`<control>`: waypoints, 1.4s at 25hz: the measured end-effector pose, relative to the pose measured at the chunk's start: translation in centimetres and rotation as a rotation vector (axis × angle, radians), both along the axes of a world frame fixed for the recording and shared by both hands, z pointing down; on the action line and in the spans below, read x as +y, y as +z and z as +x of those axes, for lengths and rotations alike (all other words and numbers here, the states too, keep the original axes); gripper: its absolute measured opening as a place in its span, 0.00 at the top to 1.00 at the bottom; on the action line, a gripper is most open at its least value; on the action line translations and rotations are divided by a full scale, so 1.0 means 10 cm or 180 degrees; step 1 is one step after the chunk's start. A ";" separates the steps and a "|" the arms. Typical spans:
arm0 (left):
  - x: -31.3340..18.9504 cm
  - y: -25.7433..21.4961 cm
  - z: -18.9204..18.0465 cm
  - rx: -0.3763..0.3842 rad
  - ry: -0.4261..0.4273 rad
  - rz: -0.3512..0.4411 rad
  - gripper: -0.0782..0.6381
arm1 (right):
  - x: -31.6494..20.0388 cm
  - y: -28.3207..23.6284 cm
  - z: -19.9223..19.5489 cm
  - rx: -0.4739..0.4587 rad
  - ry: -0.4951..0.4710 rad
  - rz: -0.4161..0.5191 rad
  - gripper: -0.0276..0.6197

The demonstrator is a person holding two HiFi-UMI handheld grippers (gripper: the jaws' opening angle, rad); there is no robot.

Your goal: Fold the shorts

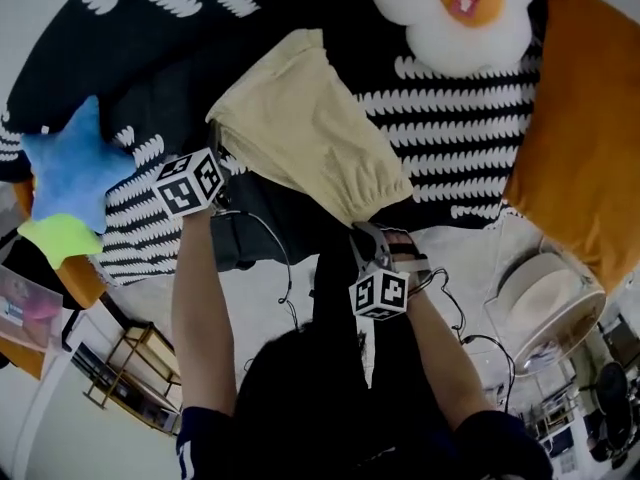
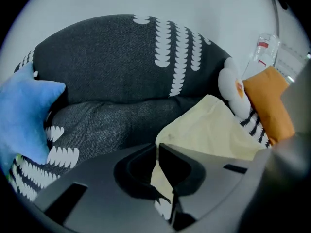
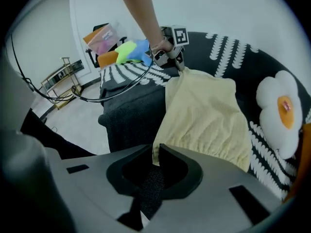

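**Shorts stretched between two clamped grippers over the sofa**

Head view: the pale yellow shorts (image 1: 305, 118) sit just above centre, toward 12 o'clock, spread over the black sofa cover with white markings (image 1: 470, 118). The left gripper (image 1: 214, 130) pinches the corner at 9 o'clock of the cloth. The right gripper (image 1: 362, 230) pinches the gathered waistband end at 5 o'clock. I'd say one edge is held at both ends so the fabric is pulled straight and can be laid down without wrinkles. A blue star cushion (image 1: 65, 163) lies at 9 o'clock, a fried-egg cushion (image 1: 450, 8) at 1 o'clock and an orange cushion (image 1: 580, 138) at 3 o'clock. All three are off to the sides, clear of the shorts.

Left gripper view: its jaws are closed on a thin fold of the yellow cloth, which runs off toward 2 o'clock across the dark seat. The grip sits right at a corner, which probably gives control of that whole edge.

Right gripper view: these jaws are likewise clamped on fabric, at the end of the elastic gather. The shorts fan out toward 1 o'clock, and the other gripper shows at 12 o'clock on the far corner. The panel looks narrow, perhaps already doubled, though I can't be sure. The fold itself looks not yet finished.
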State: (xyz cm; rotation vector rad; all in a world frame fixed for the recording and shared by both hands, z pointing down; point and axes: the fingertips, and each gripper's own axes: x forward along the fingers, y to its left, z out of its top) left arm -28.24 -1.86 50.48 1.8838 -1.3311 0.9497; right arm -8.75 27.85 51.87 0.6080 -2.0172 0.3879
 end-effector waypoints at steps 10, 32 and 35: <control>0.29 0.20 -0.56 -0.0225 -0.0597 -0.0169 0.59 | 0.29 0.16 -0.22 -0.0129 -0.0051 -0.0656 0.54; 2.07 -0.30 1.44 -0.0047 0.2065 -0.0022 0.48 | -0.34 -0.25 0.95 0.0282 -0.3368 0.0843 0.48; 2.53 -0.27 1.91 0.0072 0.2711 -0.0136 0.48 | -0.29 -0.02 1.07 0.0448 -0.4110 0.0809 0.50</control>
